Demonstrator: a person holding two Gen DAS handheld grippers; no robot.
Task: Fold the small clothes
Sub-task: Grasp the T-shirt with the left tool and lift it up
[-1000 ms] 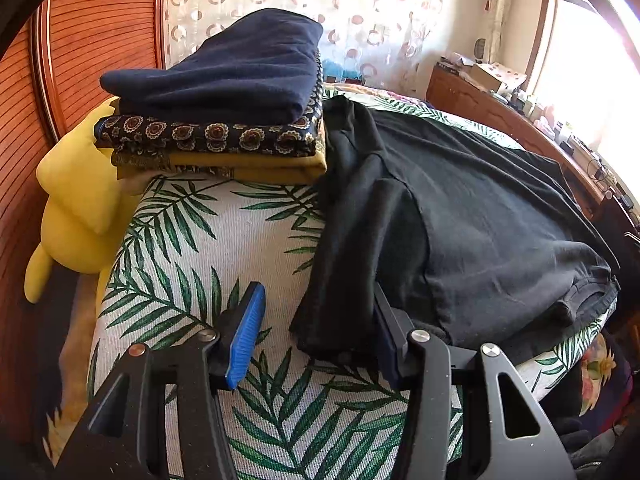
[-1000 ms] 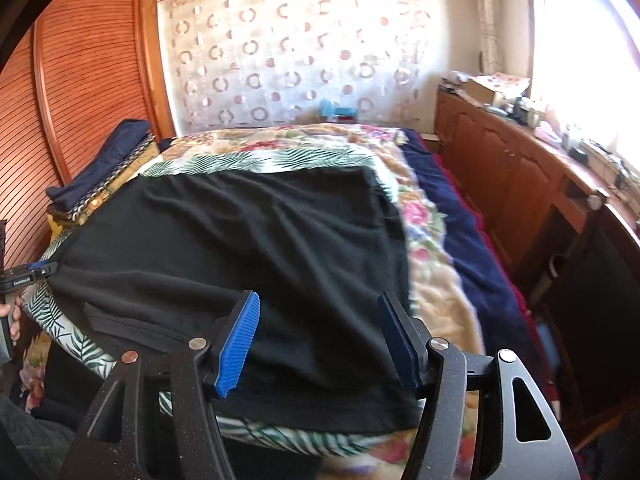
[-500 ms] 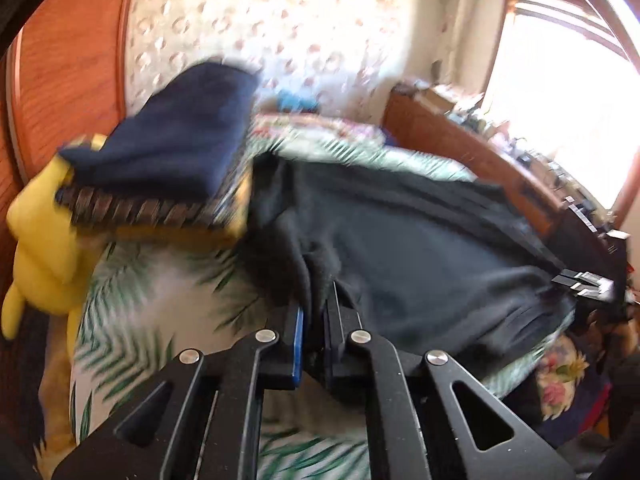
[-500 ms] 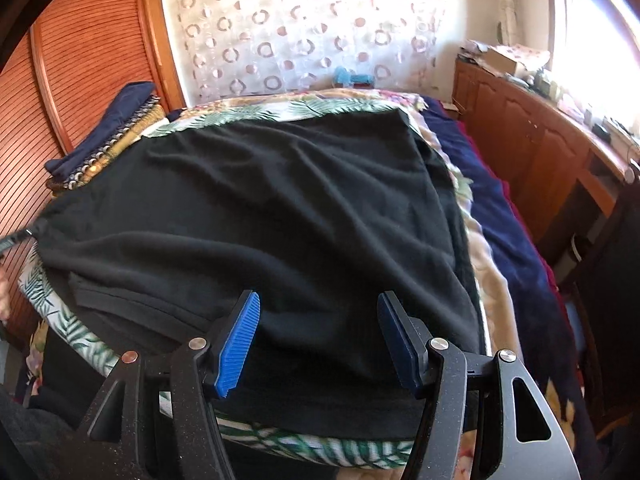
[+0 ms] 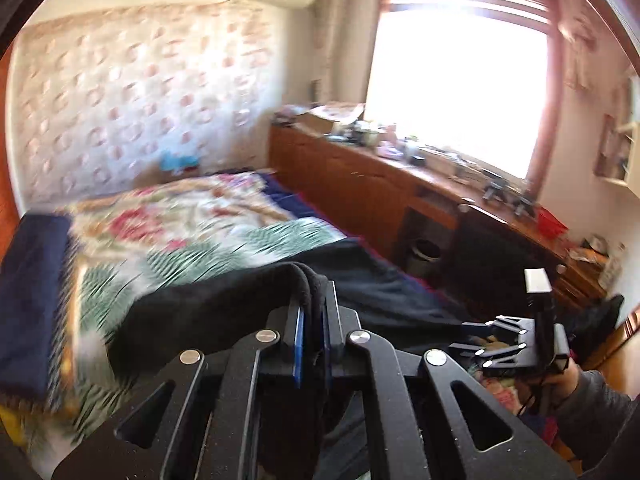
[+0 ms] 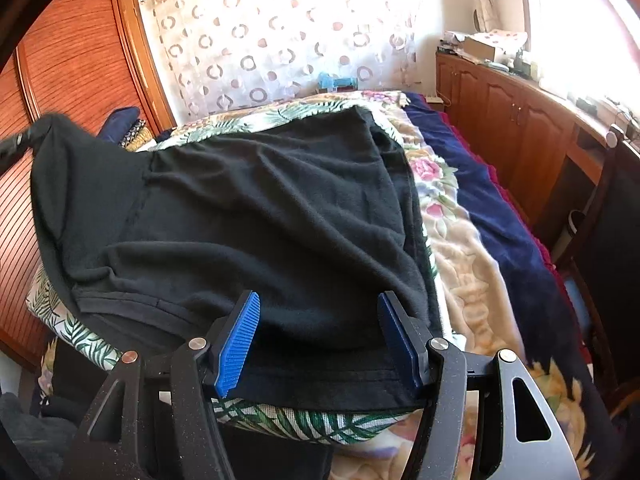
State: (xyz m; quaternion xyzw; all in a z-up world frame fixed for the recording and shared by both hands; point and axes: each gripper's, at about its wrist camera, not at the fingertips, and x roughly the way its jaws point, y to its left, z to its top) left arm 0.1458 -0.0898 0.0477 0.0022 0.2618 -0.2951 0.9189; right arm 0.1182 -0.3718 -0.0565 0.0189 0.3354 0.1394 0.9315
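A black shirt (image 6: 256,216) lies spread on the leaf-print cover (image 6: 304,420) of the bed. My left gripper (image 5: 312,320) is shut on the shirt's left edge (image 5: 308,284) and holds it lifted above the bed; that raised corner shows in the right wrist view (image 6: 48,128). My right gripper (image 6: 320,344) is open, its blue pads either side of the shirt's near hem, not closed on it. It also shows in the left wrist view (image 5: 492,344).
A stack of folded clothes (image 5: 32,300) with a navy one on top sits at the bed's left, also in the right wrist view (image 6: 124,128). A wooden wardrobe (image 6: 72,80) stands left. A long wooden cabinet (image 6: 520,128) runs along the right under the window.
My left gripper closed on the shirt's left edge and lifted it up off the bed, swinging right. My right gripper moved in closer to the near hem, still open.
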